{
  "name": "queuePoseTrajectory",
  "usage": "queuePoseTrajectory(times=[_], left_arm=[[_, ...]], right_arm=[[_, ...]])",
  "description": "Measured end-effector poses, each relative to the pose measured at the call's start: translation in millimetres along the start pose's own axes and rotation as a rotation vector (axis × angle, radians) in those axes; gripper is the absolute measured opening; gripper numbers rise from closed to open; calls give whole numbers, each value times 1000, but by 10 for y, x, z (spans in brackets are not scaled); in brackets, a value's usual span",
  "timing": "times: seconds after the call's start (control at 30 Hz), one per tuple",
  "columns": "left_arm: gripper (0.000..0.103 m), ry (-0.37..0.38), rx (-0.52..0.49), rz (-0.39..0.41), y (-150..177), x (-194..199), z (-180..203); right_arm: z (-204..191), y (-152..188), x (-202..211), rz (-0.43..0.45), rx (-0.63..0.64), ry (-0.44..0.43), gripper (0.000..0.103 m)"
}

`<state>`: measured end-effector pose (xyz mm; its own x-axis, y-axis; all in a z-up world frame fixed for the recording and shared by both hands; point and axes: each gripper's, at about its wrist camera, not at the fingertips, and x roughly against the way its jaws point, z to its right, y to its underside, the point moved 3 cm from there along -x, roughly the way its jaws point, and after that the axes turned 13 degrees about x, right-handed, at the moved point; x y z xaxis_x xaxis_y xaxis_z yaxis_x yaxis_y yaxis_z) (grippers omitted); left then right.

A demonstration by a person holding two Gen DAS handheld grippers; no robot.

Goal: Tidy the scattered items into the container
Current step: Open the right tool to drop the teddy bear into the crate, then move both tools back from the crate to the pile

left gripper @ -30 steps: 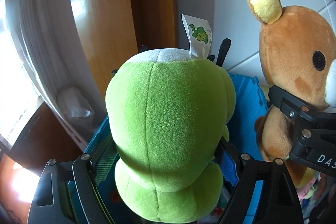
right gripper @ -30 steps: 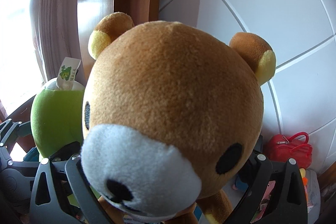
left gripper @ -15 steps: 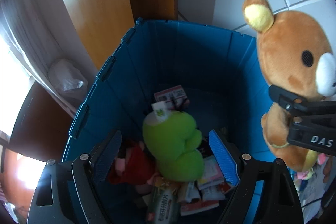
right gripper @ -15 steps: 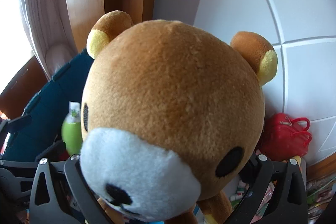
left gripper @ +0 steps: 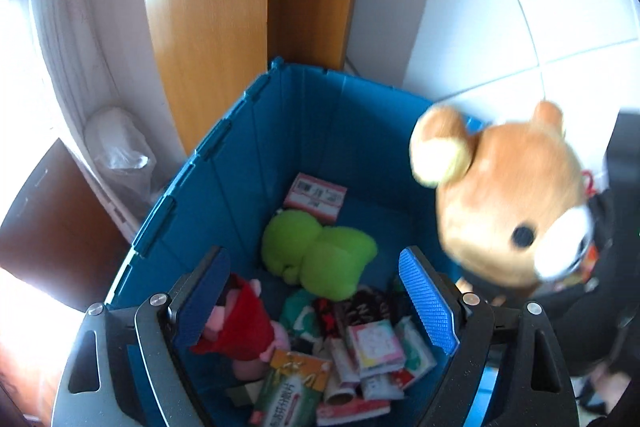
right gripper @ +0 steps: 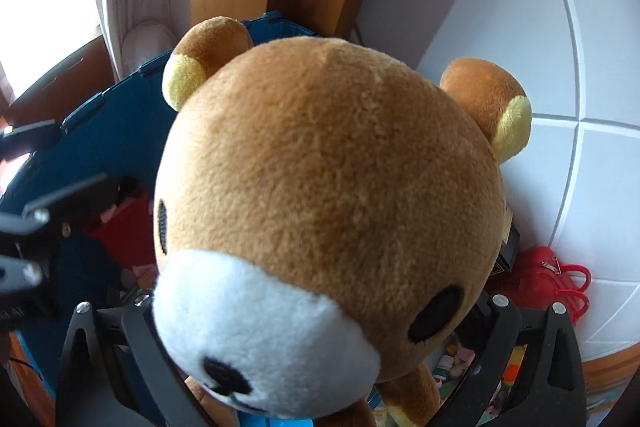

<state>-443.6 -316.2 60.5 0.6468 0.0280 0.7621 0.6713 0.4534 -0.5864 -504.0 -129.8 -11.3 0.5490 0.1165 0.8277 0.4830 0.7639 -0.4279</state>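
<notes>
Left wrist view: left gripper [left gripper: 316,295] sits at the bottom of the frame with jaws spread wide and nothing between the blue pads [left gripper: 426,301], released. It hangs over the blue container [left gripper: 224,163], which fills the centre and lower half of the frame. Inside the container, the green plush [left gripper: 320,255] lies on the floor just above centre, a white and red card box [left gripper: 316,197] just above it near the back wall, a red and pink doll [left gripper: 244,323] at lower left beside the left pad, and a pile of small packets and boxes [left gripper: 356,359] at lower centre. The brown bear plush [left gripper: 508,203] is at mid right, blurred, over the container's right rim, head tilted with the muzzle toward lower right. Behind the container are a wooden door panel [left gripper: 208,11] at upper centre, a white curtain [left gripper: 76,27] at upper left, and white floor tiles [left gripper: 500,7] at upper right. Right wrist view: right gripper [right gripper: 316,367] at the bottom holds the brown bear plush by its body, the pads hidden behind the big head that fills most of the frame; both black fingers [right gripper: 492,331] sit tight against the toy, so it is grasping the bear. The blue container's rim shows at left behind the bear's ear, and the left gripper's black frame is at the far left edge. A red handbag [right gripper: 552,279] lies on the tiles at lower right.
</notes>
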Motion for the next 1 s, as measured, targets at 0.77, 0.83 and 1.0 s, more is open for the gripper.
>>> queuePoseTrajectory(times=[0.77, 0.83, 1.0], left_arm=[[87, -206, -62, -17, 105, -478, -24], [87, -206, -53, -10, 99, -450, -72], [87, -189, -53, -4, 129, -385, -91]], right_arm=[[60, -642, 280, 128, -95, -115, 103], [127, -627, 372, 186, -148, -106, 103], [259, -648, 675, 290, -247, -141, 103]])
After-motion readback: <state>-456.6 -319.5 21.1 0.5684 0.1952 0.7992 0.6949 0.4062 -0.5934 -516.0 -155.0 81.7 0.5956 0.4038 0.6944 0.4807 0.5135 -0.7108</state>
